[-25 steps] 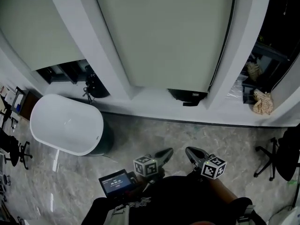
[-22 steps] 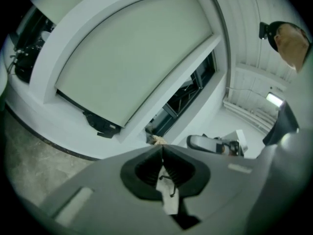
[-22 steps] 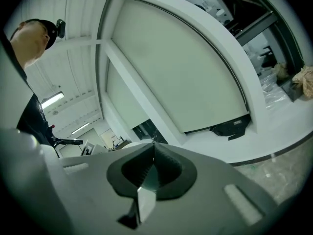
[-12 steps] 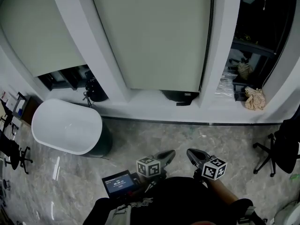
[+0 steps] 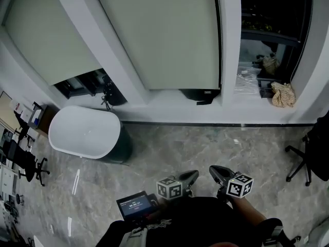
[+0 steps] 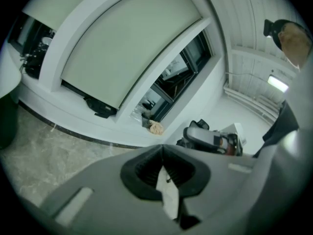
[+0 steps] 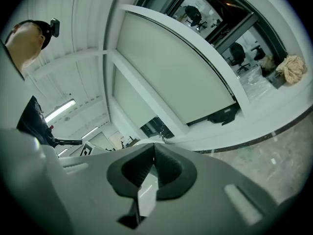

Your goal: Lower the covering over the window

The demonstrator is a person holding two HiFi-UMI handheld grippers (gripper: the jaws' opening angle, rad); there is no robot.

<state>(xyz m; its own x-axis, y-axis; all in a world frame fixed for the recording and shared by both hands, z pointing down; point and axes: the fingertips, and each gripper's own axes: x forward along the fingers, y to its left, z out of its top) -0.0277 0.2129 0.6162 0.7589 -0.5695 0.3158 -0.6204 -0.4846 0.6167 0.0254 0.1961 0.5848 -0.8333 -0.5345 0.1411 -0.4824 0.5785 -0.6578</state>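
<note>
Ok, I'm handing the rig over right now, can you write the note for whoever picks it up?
Grippers: left hand-held gripper and right hand-held gripper are both shut and empty, low by the body, well short of the windows.
Things: the pale green roller blind on the middle window hangs almost to the white sill. The left pale green blind stops higher, with a dark gap below. The right window is uncovered, with a crumpled beige cloth on its ledge.
Done: nothing gripped yet.
Left: approach, then pull the covering down.

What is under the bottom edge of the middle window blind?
A black object shows on the white sill just below the middle blind. The blind covers the rest of that window, so anything behind it is hidden.
</note>
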